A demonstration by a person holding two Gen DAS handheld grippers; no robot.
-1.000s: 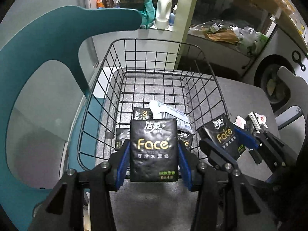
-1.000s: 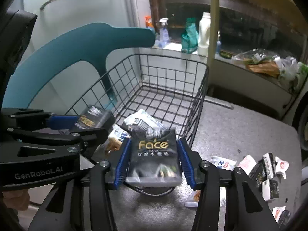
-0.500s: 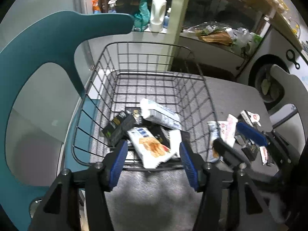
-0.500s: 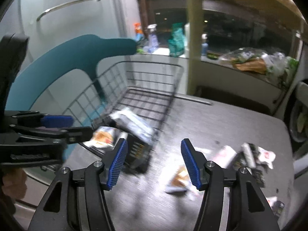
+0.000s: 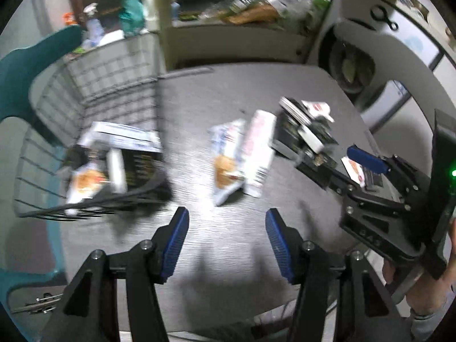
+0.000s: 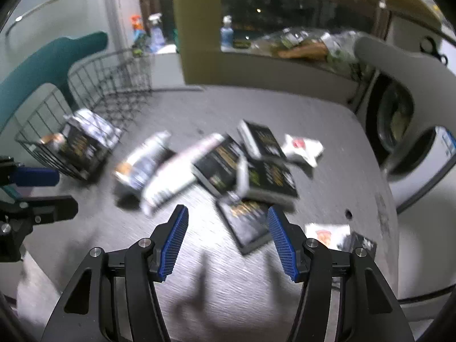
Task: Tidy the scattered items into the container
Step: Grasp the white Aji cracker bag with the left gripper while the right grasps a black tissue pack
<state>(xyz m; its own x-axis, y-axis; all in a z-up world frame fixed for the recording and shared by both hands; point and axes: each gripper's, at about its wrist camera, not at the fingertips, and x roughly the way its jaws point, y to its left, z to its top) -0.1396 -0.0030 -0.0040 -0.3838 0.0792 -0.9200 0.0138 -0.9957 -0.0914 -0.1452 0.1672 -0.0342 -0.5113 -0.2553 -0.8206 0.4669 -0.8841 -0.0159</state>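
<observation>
The black wire basket stands at the left of the grey table and holds several packets; it also shows in the right wrist view. My left gripper is open and empty, just short of two white snack packets. My right gripper is open and empty, over a heap of black tissue packs with one black pack between its fingers' reach. The right gripper also shows in the left wrist view, by the black packs.
A teal chair stands behind the basket. A white chair and a washing machine are at the right. Small white sachets and another packet lie near the table's right edge. Bottles stand on the back ledge.
Both grippers let go of their black tissue packs into the basket, opened, and swung right from the basket toward the scattered packets on the table.
</observation>
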